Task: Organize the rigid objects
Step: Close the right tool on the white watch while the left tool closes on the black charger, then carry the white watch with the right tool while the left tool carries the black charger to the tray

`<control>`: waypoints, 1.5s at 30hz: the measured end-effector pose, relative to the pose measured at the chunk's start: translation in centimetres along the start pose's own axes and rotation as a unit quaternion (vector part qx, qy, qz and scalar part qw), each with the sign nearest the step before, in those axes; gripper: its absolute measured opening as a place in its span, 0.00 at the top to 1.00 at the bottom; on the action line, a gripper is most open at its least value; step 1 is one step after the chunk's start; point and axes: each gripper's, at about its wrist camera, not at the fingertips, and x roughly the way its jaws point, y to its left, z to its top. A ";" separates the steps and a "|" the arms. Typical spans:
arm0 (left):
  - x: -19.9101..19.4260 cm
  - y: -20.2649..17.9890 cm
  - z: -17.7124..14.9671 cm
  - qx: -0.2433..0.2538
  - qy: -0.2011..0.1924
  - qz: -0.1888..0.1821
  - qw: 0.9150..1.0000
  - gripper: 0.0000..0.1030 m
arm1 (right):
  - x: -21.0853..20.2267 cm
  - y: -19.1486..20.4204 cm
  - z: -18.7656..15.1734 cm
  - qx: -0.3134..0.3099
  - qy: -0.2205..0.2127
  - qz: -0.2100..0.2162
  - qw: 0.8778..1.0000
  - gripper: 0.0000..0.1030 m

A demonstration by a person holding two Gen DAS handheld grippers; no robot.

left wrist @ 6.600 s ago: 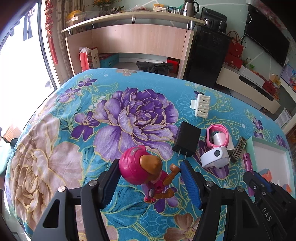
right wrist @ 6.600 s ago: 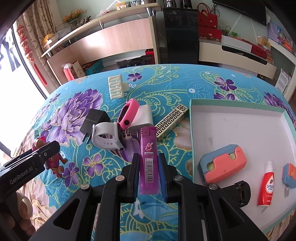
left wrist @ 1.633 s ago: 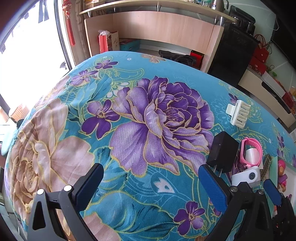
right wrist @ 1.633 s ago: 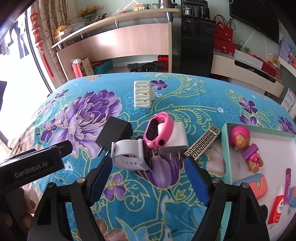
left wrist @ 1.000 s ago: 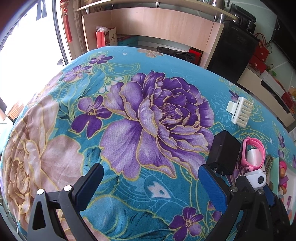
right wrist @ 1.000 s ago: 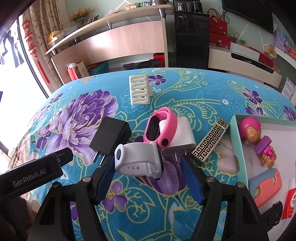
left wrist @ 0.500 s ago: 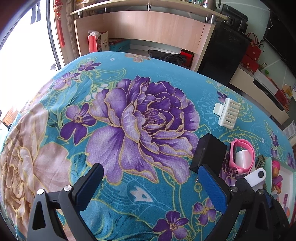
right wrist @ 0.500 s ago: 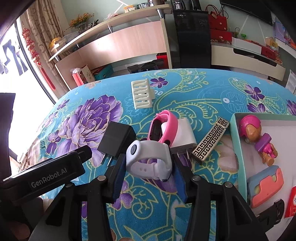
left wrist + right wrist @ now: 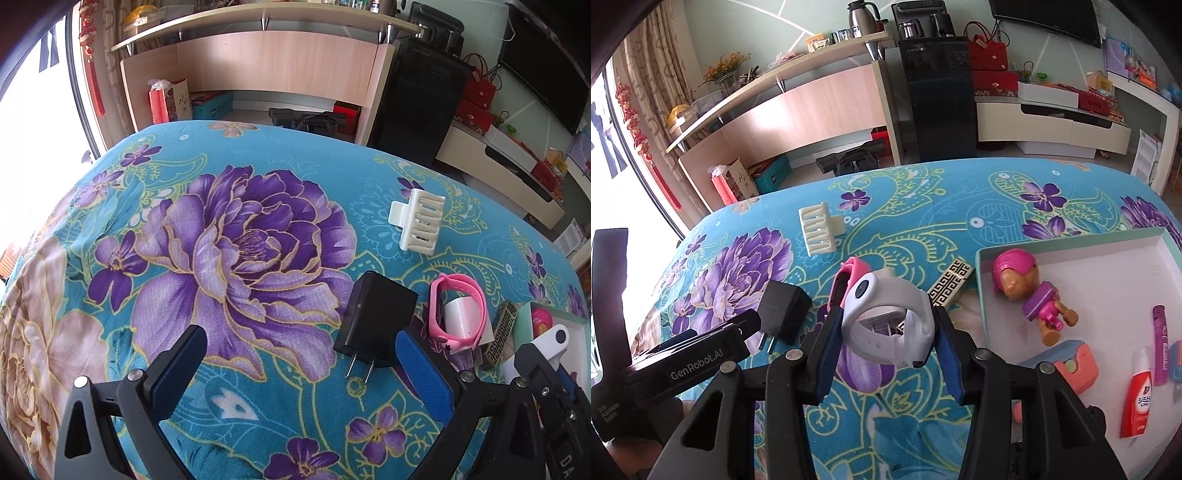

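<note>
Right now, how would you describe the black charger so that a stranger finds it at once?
On the blue floral blanket, look at the lower right edge of the big purple flower. The black charger lies there, left of the pink band: the only black block, two metal prongs showing.

both wrist views close above the floral bedspread [image 9: 258, 258], angled down toward the shelf wall, sharing black charger [image 9: 376, 321], white hair clip [image 9: 820, 227]

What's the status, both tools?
Right tool shut on white watch, lifted. Left tool open, empty, near black charger. Tray ahead, path clear.
</note>
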 end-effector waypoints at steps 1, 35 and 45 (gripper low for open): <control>0.1 -0.3 0.0 0.005 -0.001 0.000 1.000 0.00 | 0.0 -0.3 0.1 0.004 0.000 -0.001 1.000 0.52; 0.5 -4.2 -0.1 0.090 -0.021 0.009 0.996 0.58 | -0.7 -3.3 0.5 0.040 -0.003 -0.016 0.999 0.52; -5.0 -4.1 1.0 0.081 -0.081 -0.012 0.993 0.58 | -1.9 -3.7 0.8 0.047 -0.017 -0.016 0.999 0.52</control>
